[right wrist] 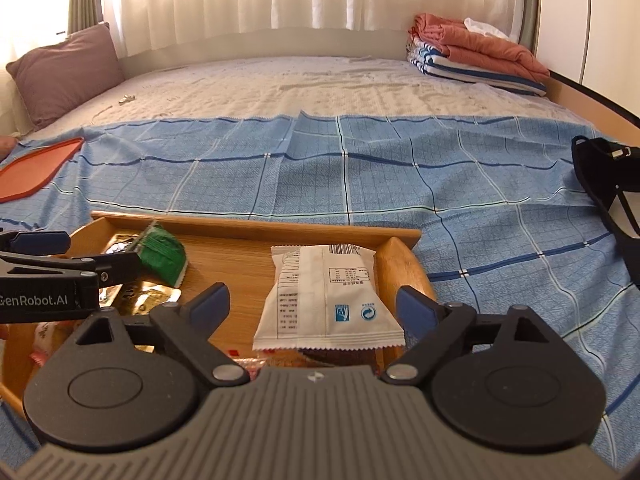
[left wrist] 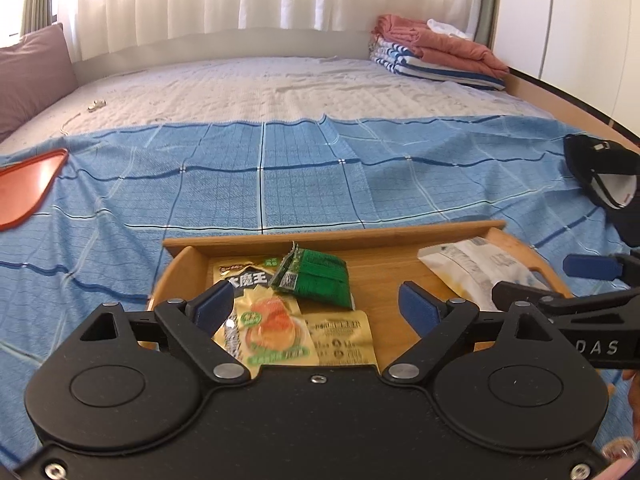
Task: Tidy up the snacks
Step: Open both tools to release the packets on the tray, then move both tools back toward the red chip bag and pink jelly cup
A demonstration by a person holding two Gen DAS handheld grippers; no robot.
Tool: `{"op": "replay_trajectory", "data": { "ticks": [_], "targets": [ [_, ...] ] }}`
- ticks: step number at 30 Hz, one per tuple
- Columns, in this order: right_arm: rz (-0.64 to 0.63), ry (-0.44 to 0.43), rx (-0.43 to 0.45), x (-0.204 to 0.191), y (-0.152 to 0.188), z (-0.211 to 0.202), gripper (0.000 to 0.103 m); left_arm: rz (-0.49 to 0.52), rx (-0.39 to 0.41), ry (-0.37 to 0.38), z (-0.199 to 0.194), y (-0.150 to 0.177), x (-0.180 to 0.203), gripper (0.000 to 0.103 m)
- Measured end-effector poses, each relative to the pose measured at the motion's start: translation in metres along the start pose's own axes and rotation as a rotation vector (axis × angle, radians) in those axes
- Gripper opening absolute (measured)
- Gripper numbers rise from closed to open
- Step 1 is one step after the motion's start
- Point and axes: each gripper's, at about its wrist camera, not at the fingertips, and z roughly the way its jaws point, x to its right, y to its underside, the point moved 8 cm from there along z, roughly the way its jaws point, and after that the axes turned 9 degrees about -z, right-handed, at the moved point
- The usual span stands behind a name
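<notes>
Currently both claws spread, nothing pinched: left gripper (left wrist: 310,304) over the yellow packet (left wrist: 264,320) and green packet (left wrist: 314,278) at the wooden tray (right wrist: 256,227) left end, right gripper (right wrist: 314,308) over the white packet (right wrist: 326,300) by its right wall. Packets look light, crinkly, slippery; pinch a sealed edge.

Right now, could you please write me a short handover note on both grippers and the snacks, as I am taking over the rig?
Left gripper: open, holding nothing, over the left side of the wooden tray.
Right gripper: open, empty, over the right side.
In the tray: yellow snack packet, green packet, white packet, all lying loose.
Done: these snacks are in the tray.
Left: no loose snacks show on the blue sheet; the red tray appears empty.
</notes>
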Motion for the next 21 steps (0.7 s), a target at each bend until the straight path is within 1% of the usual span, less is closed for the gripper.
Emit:
{"op": "replay_trajectory", "data": {
  "ticks": [9,16,21],
  "targets": [
    [-0.028,-0.031,0.071,-0.007,0.005,-0.066,0.097,0.049,0.059,0.035,-0.082,0.012,0.007,0.091],
    [-0.053,-0.053,0.12,-0.014,0.013,-0.114,0.099,0.089,0.078,0.07,-0.141,0.033,0.011,0.092],
    [-0.072,-0.059,0.147,-0.018,0.019,-0.145,0.1,0.095,0.078,0.091,-0.177,0.045,0.013,0.092]
  ]
}}
